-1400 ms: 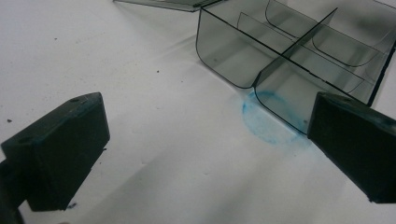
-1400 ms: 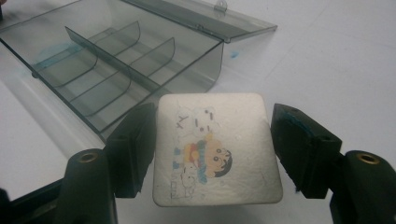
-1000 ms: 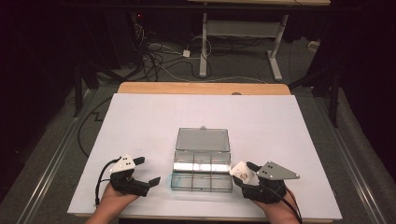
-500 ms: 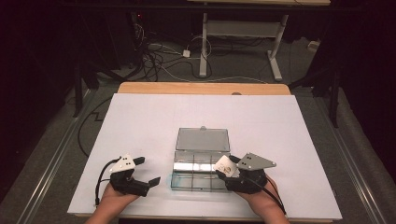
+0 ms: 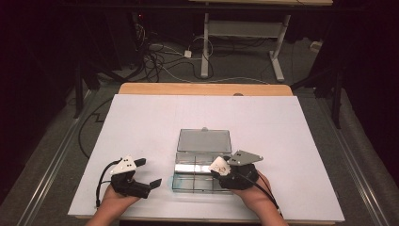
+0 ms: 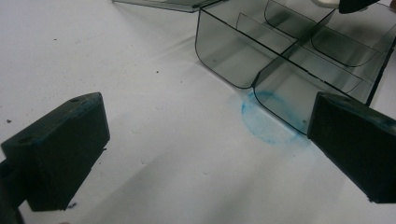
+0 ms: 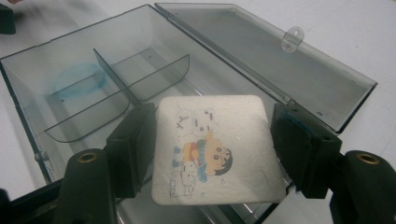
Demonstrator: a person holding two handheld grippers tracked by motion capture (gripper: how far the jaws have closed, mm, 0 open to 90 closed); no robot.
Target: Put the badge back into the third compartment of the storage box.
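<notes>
Where we look down from the high view, the clear box (image 5: 194, 169) sits near the front of the white bench (image 5: 141, 122), lid laid open behind it, and our right gripper (image 5: 221, 165) has moved left over its right compartments since a second ago. In the left gripper view, our left gripper (image 6: 205, 154) gapes wide and empty beside bare compartments. In the right gripper view, both pads clamp a white cartoon tile (image 7: 217, 149) above the box.
</notes>
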